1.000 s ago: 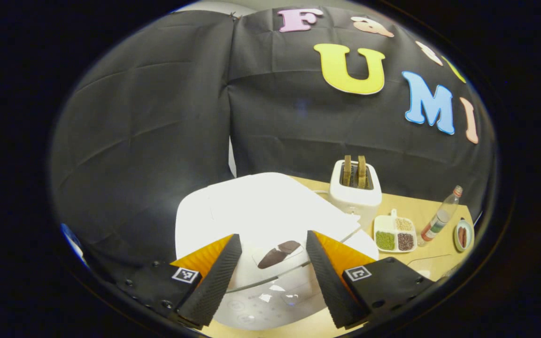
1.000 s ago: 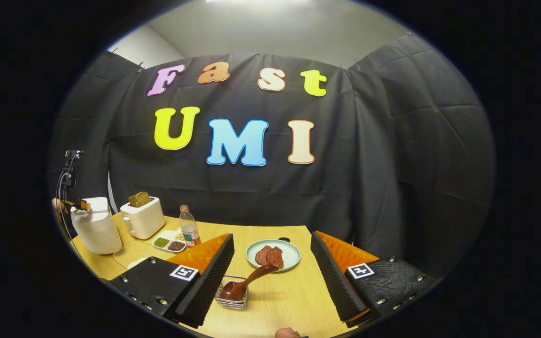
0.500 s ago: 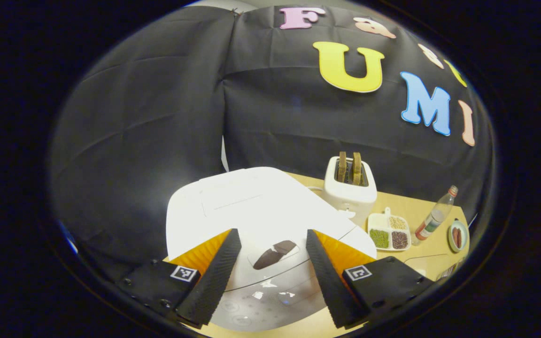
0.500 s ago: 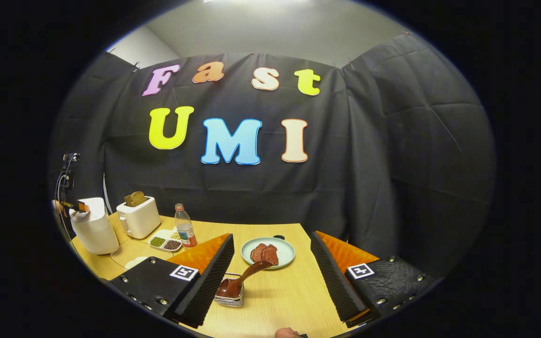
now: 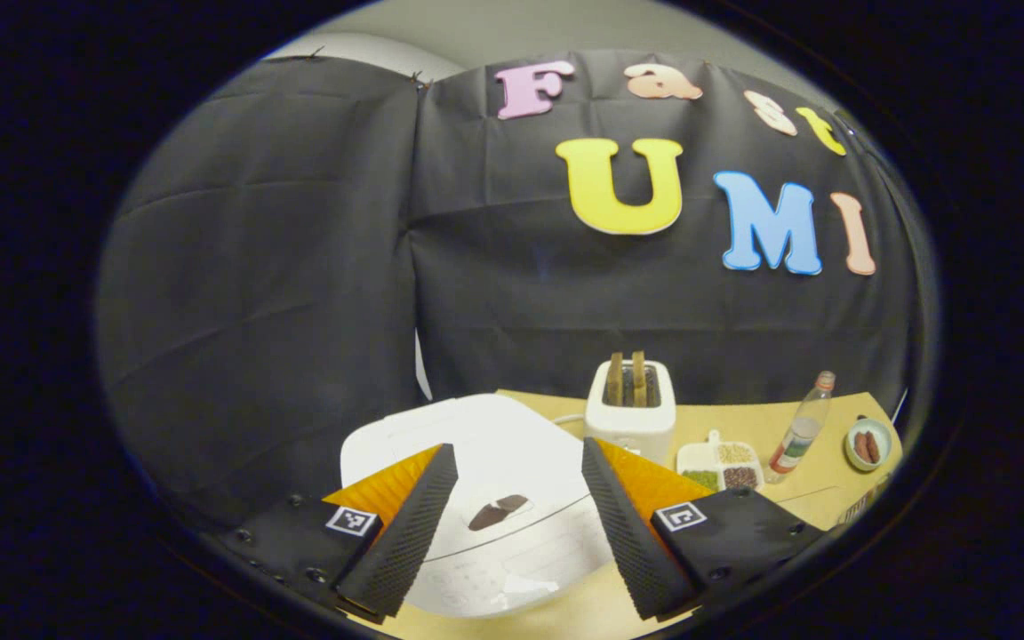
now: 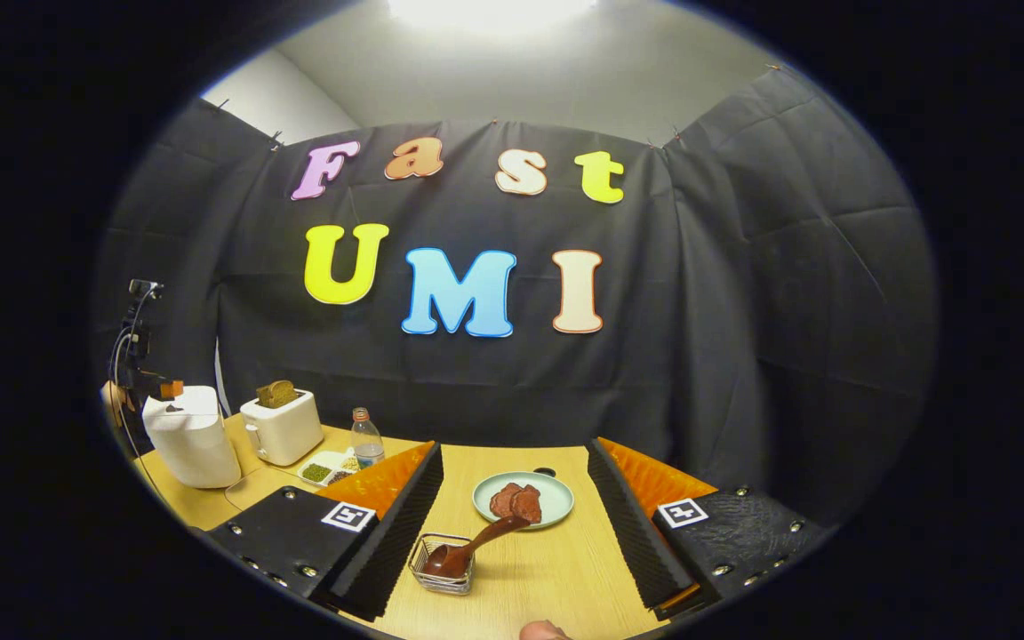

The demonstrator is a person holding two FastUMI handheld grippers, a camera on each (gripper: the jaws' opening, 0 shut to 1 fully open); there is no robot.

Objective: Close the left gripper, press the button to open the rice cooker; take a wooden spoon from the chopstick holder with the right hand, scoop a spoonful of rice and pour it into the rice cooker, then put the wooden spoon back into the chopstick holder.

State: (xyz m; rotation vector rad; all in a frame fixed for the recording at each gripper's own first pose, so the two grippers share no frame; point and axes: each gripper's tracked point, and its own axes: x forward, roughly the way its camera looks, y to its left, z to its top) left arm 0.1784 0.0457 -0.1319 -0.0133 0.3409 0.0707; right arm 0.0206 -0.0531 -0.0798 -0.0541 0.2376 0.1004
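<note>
From the left gripper view I have the left hand-held gripper (image 5: pixel 519 520) spread wide, clasping nothing, its two fingers framing the white rice cooker (image 5: pixel 476 480) at the lower centre of the frame. The cooker's lid is down, and a dark brown button (image 5: pixel 498 513) sits on its front edge between my fingers; I cannot tell whether the fingers touch the cooker. Right of the cooker stands a white toaster (image 5: pixel 630 411) with two slices up in its slots. Further right on the worktop (image 5: pixel 743 422) I see a divided dish of grains (image 5: pixel 718 464), a clear bottle (image 5: pixel 800 424) and a small bowl of sausages (image 5: pixel 868 444) at the right edge.

The right gripper view gives me what the first cannot: the right hand-held gripper (image 6: pixel 512 524), also released and empty, hanging above the worktop with the wire chopstick holder (image 6: pixel 443 575) between its fingers at the lower centre. The wooden spoon (image 6: pixel 476 545) rests in that holder, bowl down, handle slanting up to the right. Its tip overlaps a pale green plate (image 6: pixel 552 511) of reddish-brown slices in this view. At the far left of this frame the rice cooker shows small and from the side, with the other gripper just above its lid, and the toaster, bottle and grain dish line up to its right.
</note>
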